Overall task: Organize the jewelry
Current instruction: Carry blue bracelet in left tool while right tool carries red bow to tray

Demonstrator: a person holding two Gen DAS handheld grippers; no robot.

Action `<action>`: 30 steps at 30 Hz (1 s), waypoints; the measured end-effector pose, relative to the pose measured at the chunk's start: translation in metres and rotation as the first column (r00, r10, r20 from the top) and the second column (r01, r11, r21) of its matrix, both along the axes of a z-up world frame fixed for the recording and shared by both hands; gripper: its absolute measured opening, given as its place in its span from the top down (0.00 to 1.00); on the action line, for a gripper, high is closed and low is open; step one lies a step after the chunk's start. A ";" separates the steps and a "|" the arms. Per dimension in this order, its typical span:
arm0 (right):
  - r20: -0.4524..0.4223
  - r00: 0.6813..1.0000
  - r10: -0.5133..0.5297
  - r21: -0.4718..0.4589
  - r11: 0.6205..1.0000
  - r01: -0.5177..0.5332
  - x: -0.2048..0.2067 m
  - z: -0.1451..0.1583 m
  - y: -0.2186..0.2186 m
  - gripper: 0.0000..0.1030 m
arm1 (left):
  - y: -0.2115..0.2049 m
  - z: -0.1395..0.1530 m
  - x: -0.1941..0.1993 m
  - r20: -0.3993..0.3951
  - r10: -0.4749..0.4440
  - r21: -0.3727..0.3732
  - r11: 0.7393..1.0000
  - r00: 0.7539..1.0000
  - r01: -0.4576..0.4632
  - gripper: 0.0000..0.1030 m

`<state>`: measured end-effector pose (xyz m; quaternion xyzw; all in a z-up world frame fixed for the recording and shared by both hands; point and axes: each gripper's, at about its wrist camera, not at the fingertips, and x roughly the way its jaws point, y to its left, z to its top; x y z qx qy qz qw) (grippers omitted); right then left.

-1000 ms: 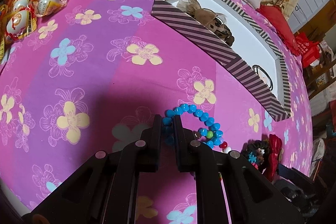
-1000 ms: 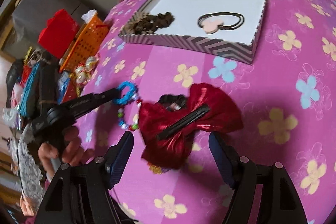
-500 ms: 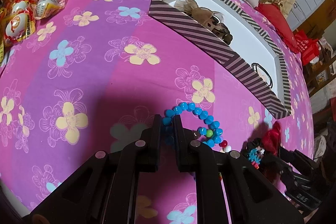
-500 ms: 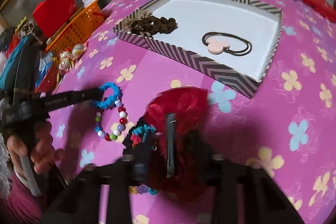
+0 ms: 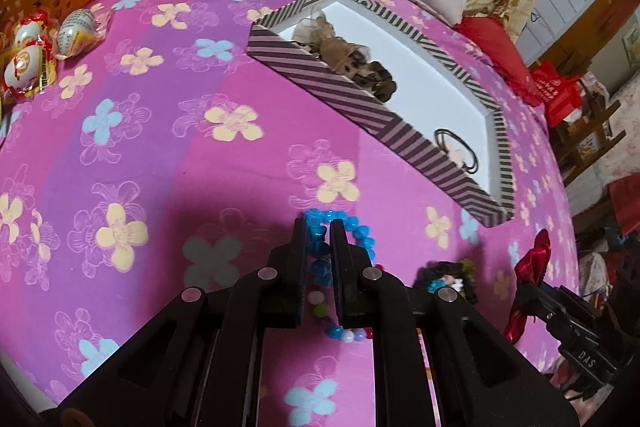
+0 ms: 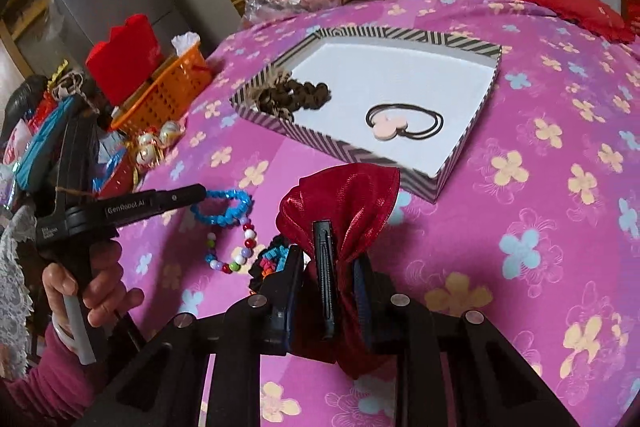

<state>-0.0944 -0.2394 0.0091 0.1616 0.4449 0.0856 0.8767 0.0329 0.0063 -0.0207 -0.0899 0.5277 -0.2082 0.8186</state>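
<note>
Two grips, right fingers (image 6: 326,277) pinching red bow (image 6: 344,203), left fingers (image 5: 319,247) pinching blue bracelet (image 5: 320,247)

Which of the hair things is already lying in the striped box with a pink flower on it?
The black hair tie with the pale pink flower charm. The brown scrunchie beside it in the striped box has none.
</note>
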 end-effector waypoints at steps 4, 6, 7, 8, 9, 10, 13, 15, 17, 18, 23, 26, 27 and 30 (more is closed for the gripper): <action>0.008 1.000 0.003 0.009 1.000 -0.003 -0.003 0.003 0.000 0.77 | 0.007 0.001 0.005 -0.011 0.020 -0.022 1.000 1.000 -0.021 0.91; 0.004 1.000 0.005 0.019 1.000 -0.005 -0.004 0.001 0.000 0.77 | 0.011 -0.003 0.008 -0.029 0.040 -0.028 0.999 0.999 -0.041 0.91; 0.002 1.000 0.004 0.021 1.000 -0.004 -0.004 0.000 0.001 0.77 | 0.013 -0.006 0.010 -0.046 0.048 -0.036 0.998 0.998 -0.050 0.91; 0.000 1.000 0.004 0.022 1.000 -0.004 -0.004 -0.001 0.001 0.77 | 0.014 -0.008 0.010 -0.055 0.047 -0.041 0.998 0.997 -0.049 0.91; -0.002 1.000 0.004 0.024 1.000 -0.003 -0.004 -0.001 0.001 0.77 | 0.015 -0.009 0.010 -0.058 0.046 -0.040 0.998 0.997 -0.049 0.91; -0.002 1.000 0.004 0.026 1.000 -0.004 -0.004 -0.002 0.001 0.77 | 0.014 -0.009 0.009 -0.048 0.047 -0.021 0.999 0.998 -0.048 0.91; -0.002 1.000 0.004 0.029 1.000 -0.004 -0.003 -0.002 0.000 0.77 | 0.013 -0.003 0.007 -0.039 0.032 -0.048 0.998 0.999 -0.034 0.91; 0.000 1.000 0.008 0.031 0.999 -0.008 -0.003 -0.001 0.001 0.77 | 0.014 -0.001 0.007 -0.028 0.043 -0.043 0.998 0.999 -0.044 0.91; -0.002 1.000 0.014 0.032 0.999 -0.014 -0.003 -0.001 0.002 0.77 | 0.015 -0.001 0.007 -0.018 0.051 -0.031 0.998 0.999 -0.052 0.91; -0.004 1.000 0.015 0.032 0.999 -0.015 -0.002 -0.001 0.003 0.77 | 0.016 -0.002 0.008 -0.025 0.062 -0.032 0.997 0.998 -0.063 0.89; -0.014 1.000 0.023 0.043 0.999 -0.022 0.000 -0.005 0.007 0.77 | 0.014 -0.010 0.010 -0.031 0.057 0.016 0.998 0.998 -0.056 0.72; -0.017 0.999 0.028 0.046 0.999 -0.028 0.001 -0.005 0.009 0.77 | 0.004 -0.012 0.008 -0.019 0.020 0.064 0.998 1.000 -0.019 0.64; -0.016 0.999 0.031 0.046 0.998 -0.030 0.001 -0.005 0.010 0.77 | 0.000 -0.016 0.008 -0.020 0.019 0.100 0.995 1.000 -0.017 0.64; -0.010 0.999 0.032 0.047 0.998 -0.032 0.000 -0.002 0.010 0.77 | -0.007 -0.022 0.007 -0.005 0.019 0.173 0.985 1.000 -0.017 0.64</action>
